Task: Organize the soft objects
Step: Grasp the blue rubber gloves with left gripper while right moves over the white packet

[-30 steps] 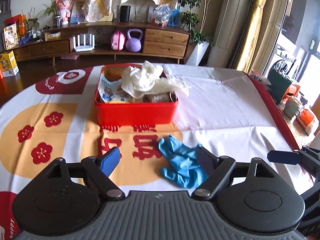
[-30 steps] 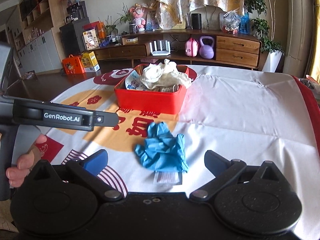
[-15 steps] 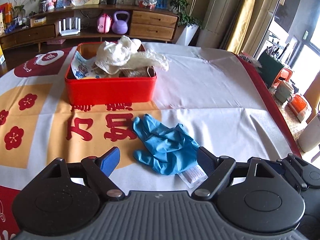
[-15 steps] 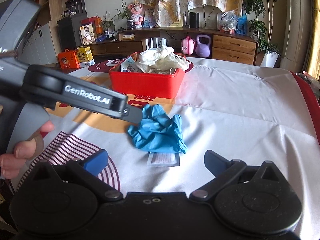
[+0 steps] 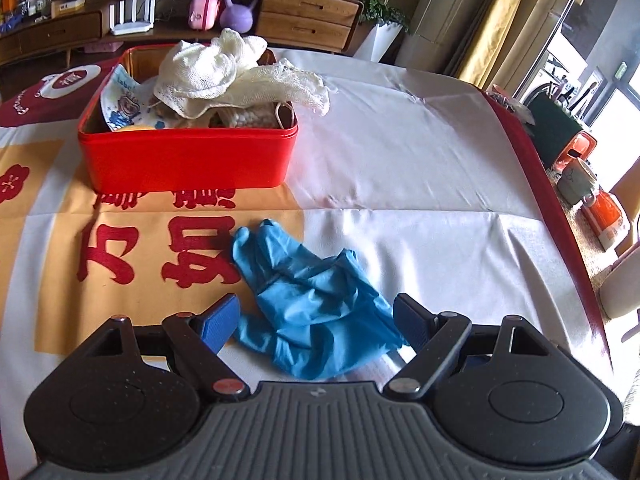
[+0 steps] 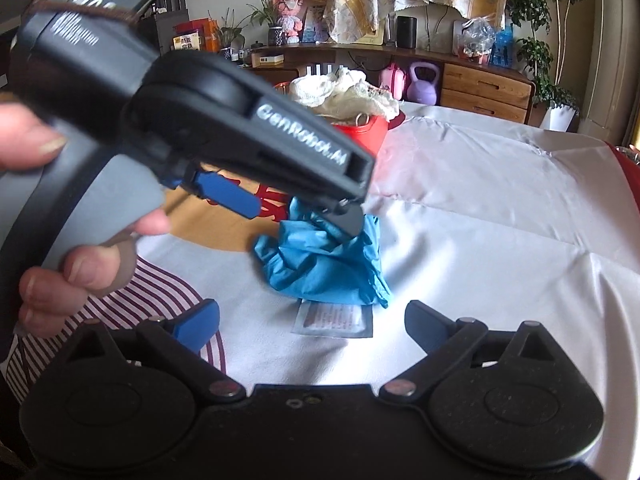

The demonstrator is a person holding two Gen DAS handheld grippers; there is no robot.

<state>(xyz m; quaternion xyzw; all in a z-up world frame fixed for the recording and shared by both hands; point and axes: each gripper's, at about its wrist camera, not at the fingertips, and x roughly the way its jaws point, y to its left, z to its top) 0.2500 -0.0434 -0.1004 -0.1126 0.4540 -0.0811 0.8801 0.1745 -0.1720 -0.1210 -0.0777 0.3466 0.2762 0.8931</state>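
Crumpled blue gloves (image 5: pixel 312 304) lie on the tablecloth in front of a red box (image 5: pixel 188 156). The box holds white gauzy cloth (image 5: pixel 224 72) and other soft items. My left gripper (image 5: pixel 316 320) is open and tilted down, its fingers on either side of the gloves without pressing them. In the right wrist view the left gripper (image 6: pixel 292 210) hangs just above the gloves (image 6: pixel 328 264), held by a hand (image 6: pixel 80 272), and hides most of the red box (image 6: pixel 368 132). My right gripper (image 6: pixel 312 326) is open and holds nothing. It sits just short of a small flat sachet (image 6: pixel 334 318) under the gloves.
The printed tablecloth (image 5: pixel 420 168) spreads white to the right, ending at a red border (image 5: pixel 532 168). A wooden cabinet (image 5: pixel 308 20) with a purple kettlebell (image 5: pixel 239 10) stands behind the table. Pots and orange containers (image 5: pixel 608 216) sit on the floor to the right.
My left gripper has moved forward and down until the gloves lie between its fingers. Seen from the right wrist, it has swung in over the gloves. The right gripper has sunk closer to them.
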